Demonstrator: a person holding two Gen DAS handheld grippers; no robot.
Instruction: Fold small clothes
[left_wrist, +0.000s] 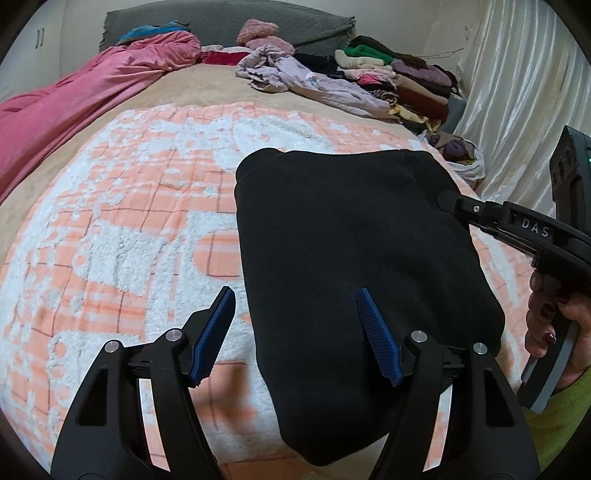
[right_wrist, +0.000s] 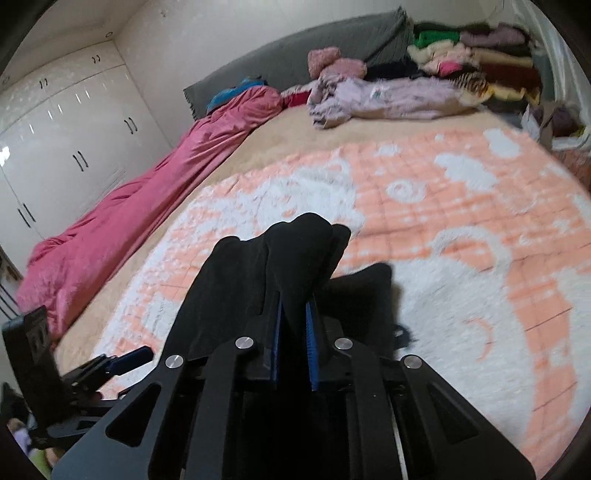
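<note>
Black garment (left_wrist: 354, 251) lies lengthwise away from the left gripper (left_wrist: 295, 332) (fingers apart); right gripper (right_wrist: 293, 325) fingers clamp its edge.

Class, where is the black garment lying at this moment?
In the left wrist view the black garment lies on the orange-and-white blanket, right of centre, ahead of the open left gripper; the right gripper pinches its right edge.

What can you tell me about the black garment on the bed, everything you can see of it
The black garment is plain, matte, soft-looking fabric, already folded into a rough rectangle. It lies on the peach-and-white blanket. The right claw is shut on a bunched fold at one edge, lifting it. The left claw is open over its near edge.
</note>
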